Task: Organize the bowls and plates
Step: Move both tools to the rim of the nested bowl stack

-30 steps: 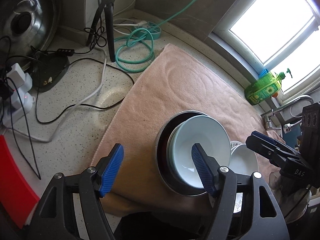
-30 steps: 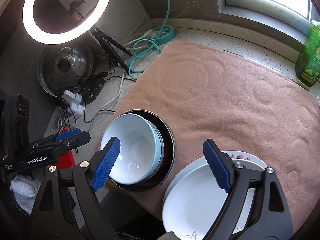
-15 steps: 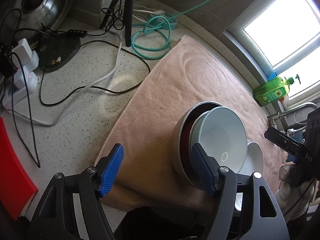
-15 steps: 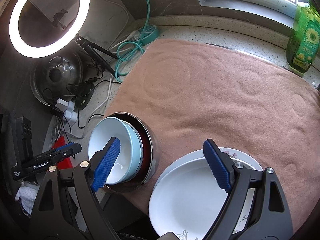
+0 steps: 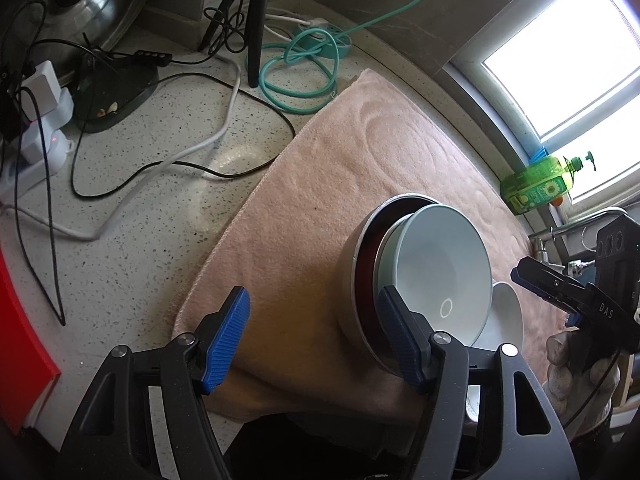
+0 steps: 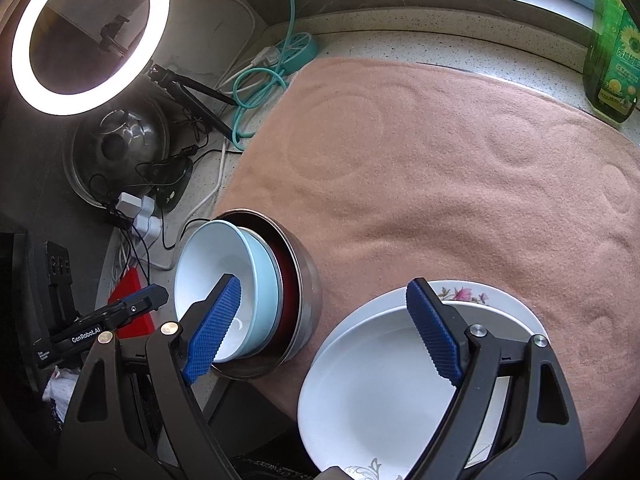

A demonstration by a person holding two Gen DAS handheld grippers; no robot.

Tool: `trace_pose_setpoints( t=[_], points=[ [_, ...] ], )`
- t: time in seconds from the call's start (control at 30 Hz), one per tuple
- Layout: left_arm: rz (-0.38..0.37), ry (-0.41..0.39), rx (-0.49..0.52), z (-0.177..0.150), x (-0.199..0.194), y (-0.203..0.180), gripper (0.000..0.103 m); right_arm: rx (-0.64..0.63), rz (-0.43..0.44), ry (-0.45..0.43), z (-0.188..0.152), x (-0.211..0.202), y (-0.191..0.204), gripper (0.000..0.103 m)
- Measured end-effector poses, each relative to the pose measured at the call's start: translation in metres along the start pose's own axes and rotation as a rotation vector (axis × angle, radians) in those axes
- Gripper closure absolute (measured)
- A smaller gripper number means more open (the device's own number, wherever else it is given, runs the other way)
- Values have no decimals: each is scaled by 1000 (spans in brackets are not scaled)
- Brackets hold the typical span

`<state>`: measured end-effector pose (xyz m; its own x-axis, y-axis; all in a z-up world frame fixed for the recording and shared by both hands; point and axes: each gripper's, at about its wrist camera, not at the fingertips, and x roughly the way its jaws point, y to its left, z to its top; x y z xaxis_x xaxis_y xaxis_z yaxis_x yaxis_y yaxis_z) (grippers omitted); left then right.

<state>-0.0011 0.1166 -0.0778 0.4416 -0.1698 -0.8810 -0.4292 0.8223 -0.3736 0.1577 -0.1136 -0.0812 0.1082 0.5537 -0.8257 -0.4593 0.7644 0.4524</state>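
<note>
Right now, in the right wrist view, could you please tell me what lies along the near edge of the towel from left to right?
Light blue bowl nested in the steel bowl → white plate stacked on the floral plate.

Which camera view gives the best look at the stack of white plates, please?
The right wrist view: the white plates fill its lower right, showing the plain top plate and the floral rim beneath, between the open right tool. The left wrist view shows only a sliver behind the light blue bowl.
</note>
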Motion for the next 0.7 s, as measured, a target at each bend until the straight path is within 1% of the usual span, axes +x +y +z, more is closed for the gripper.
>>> trace_pose_setpoints(
  t=[0.03, 0.07, 0.1, 0.13, 0.17, 0.2, 0.23, 0.3, 0.33, 0.4, 0.5, 0.57, 0.7],
  points=[
    [-7, 3, -1, 0, 0, 0, 46, 0, 2, 0, 0, 1, 0, 16],
    [-14, 6, -2, 0, 1, 0, 50, 1, 2, 0, 0, 1, -1, 19],
    [-19, 8, -4, 0, 2, 0, 54, 2, 4, 5, 0, 3, -1, 24],
    [-23, 10, -3, 0, 3, -1, 55, 3, 9, 12, 0, 4, -2, 27],
    [-26, 14, -2, -1, 4, -1, 57, 4, 12, 20, 0, 6, -2, 32],
    [-28, 16, -1, -1, 5, -2, 61, 5, 12, 25, 0, 8, -2, 36],
    [-30, 18, -3, -2, 5, -2, 63, 6, 13, 29, 0, 10, -3, 38],
    [-43, 25, -4, -2, 7, -3, 71, 4, 17, 41, -2, 13, -3, 45],
    [-47, 27, -2, -2, 8, -4, 74, 1, 17, 47, -2, 15, -3, 47],
    [-50, 32, 3, -2, 10, -5, 80, -5, 20, 59, -3, 17, -2, 55],
    [-55, 38, -1, -2, 12, -6, 80, -8, 26, 70, -3, 21, -1, 60],
    [-60, 43, -5, -2, 14, -6, 81, -6, 33, 77, -3, 24, -1, 61],
    [-64, 52, -4, -1, 18, -8, 83, -4, 36, 95, -3, 31, -2, 69]
  ],
)
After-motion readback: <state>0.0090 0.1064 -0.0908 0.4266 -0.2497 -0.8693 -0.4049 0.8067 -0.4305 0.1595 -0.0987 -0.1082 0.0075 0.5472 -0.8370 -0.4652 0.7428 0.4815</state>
